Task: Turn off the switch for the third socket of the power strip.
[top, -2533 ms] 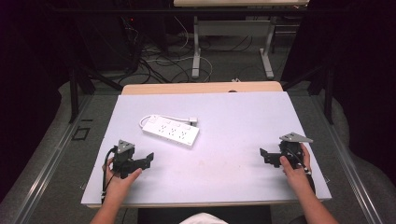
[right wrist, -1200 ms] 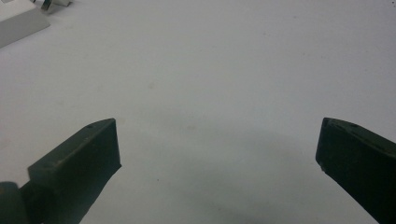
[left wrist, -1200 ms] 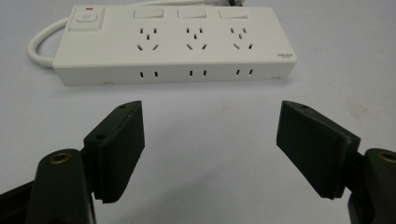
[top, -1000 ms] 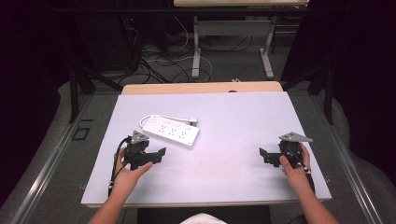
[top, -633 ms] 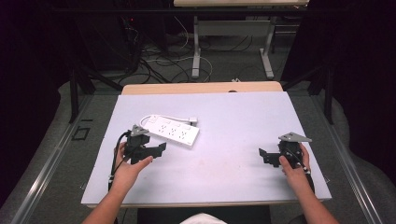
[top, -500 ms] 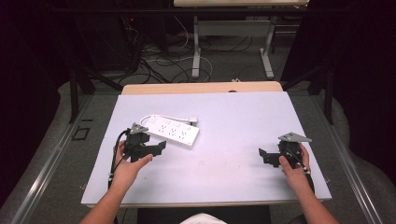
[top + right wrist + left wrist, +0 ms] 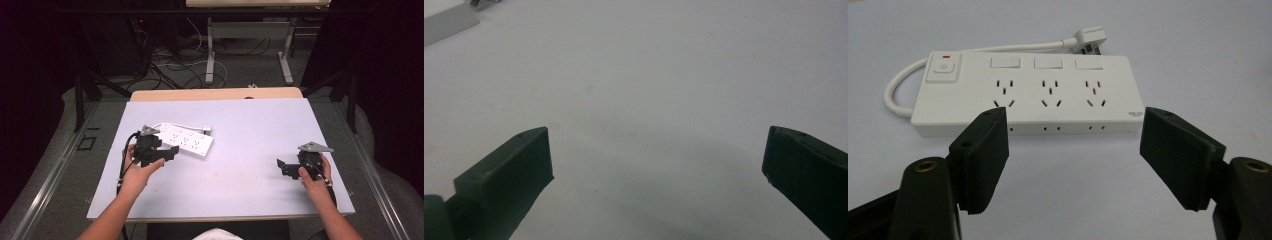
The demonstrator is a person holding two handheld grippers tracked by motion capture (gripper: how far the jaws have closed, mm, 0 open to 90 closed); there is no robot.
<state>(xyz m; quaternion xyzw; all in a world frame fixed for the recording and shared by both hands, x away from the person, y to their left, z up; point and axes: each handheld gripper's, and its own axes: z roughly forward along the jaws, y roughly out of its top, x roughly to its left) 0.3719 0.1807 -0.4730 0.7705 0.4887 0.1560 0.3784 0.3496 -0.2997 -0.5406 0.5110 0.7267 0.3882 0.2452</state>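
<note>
left gripper (image 7: pixel 167 152) lines up on a white power strip (image 7: pixel 189 141), jaws apart and empty.

its pads sit just short of the strip's long near edge, likely to grasp it. the strip lies flat left of the table's (image 7: pixel 250 190) centre, cable curled behind. the right gripper (image 7: pixel 283 166) rests wide and empty, well apart.

Smooth white plastic power strip (image 7: pixel 1023 92) (slightly glossy) on matt pale table (image 7: pixel 250 165)

White power strip (image 7: pixel 1023 95) on the table

Lies flat, sockets up, three switches, its cord looped beside it.
</note>
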